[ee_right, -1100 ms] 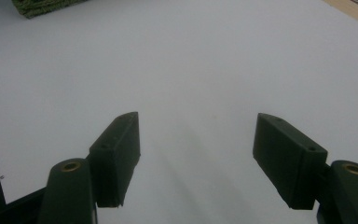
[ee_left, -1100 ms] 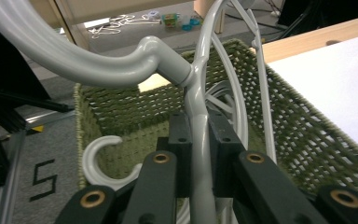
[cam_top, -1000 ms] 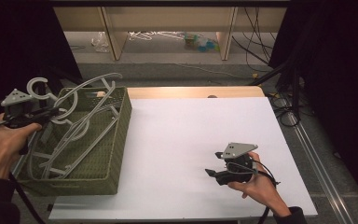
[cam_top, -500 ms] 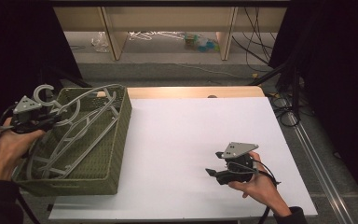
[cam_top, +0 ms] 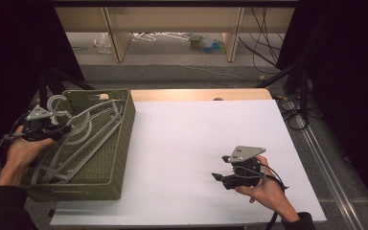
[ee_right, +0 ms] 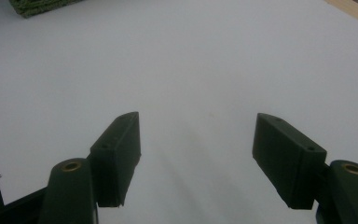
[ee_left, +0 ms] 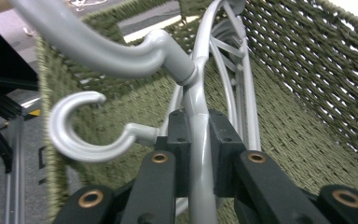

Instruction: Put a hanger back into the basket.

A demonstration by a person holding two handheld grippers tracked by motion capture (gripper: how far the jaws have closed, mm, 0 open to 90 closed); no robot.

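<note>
High view: the left gripper (cam_top: 52,128) sits over the near-left corner of the green woven basket (cam_top: 120,143) at the table's left edge; its jaws are clamped on the neck of a grey plastic hanger (cam_top: 84,129), which lies partly inside the basket among other grey hangers (cam_top: 62,160). Left gripper view: both pads (ee_left: 179,140) press the hanger's stem just below its hook (ee_left: 74,135); basket wall close behind. Right gripper (cam_top: 220,176) rests well apart on the white table surface (cam_top: 191,139); right gripper view shows its jaws spread wide, nothing between them.
</note>
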